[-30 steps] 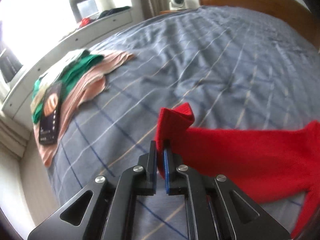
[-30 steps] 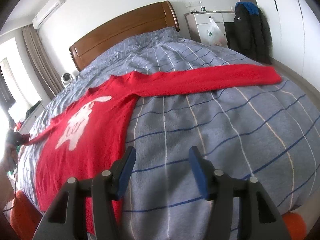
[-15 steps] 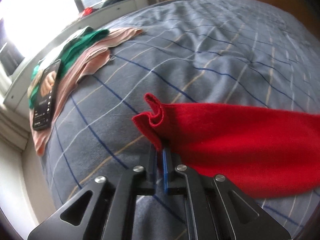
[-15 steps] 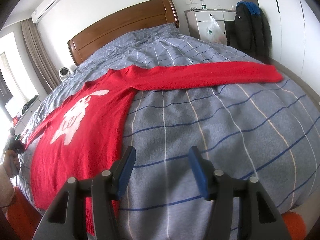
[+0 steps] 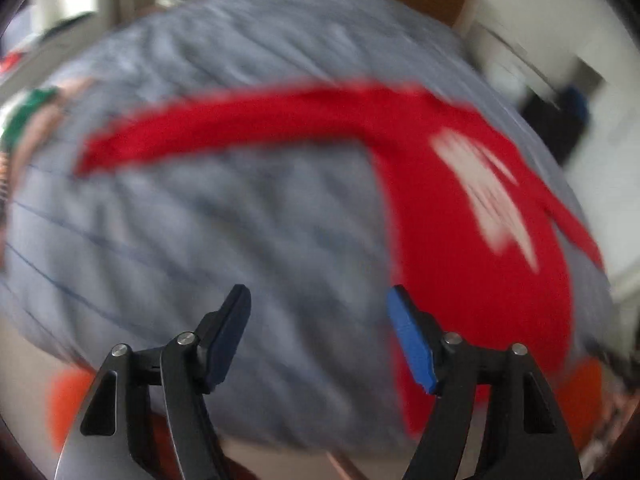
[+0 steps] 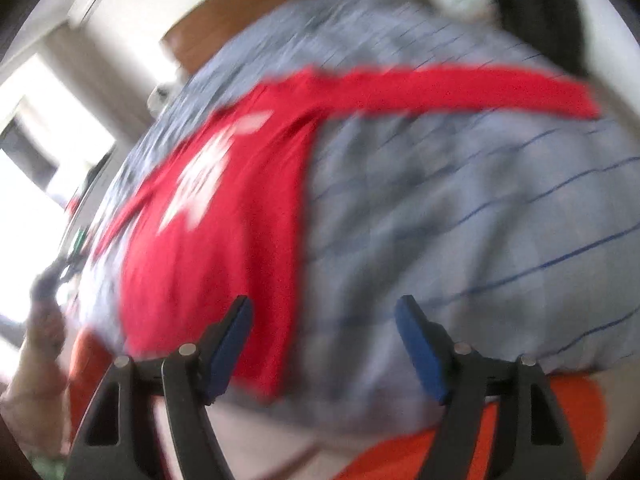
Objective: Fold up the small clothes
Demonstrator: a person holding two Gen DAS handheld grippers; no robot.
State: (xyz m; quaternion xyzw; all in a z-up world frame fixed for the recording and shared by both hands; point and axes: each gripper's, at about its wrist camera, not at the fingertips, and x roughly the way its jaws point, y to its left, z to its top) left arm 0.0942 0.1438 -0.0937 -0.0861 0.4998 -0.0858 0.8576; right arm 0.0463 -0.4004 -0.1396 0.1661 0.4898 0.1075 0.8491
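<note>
Both my left claw (image 5: 318,300) and right claw (image 6: 324,312) gape empty; the red sweater (image 6: 224,248) looks soft and limp, so I'd pinch a sleeve cuff (image 5: 92,152).

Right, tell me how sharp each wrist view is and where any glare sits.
Left wrist view: heavy motion blur smears the red sweater and bedspread, while the left gripper stays crisp. Right wrist view: the same smear, the right gripper sharp, and the window blown out white.
</note>
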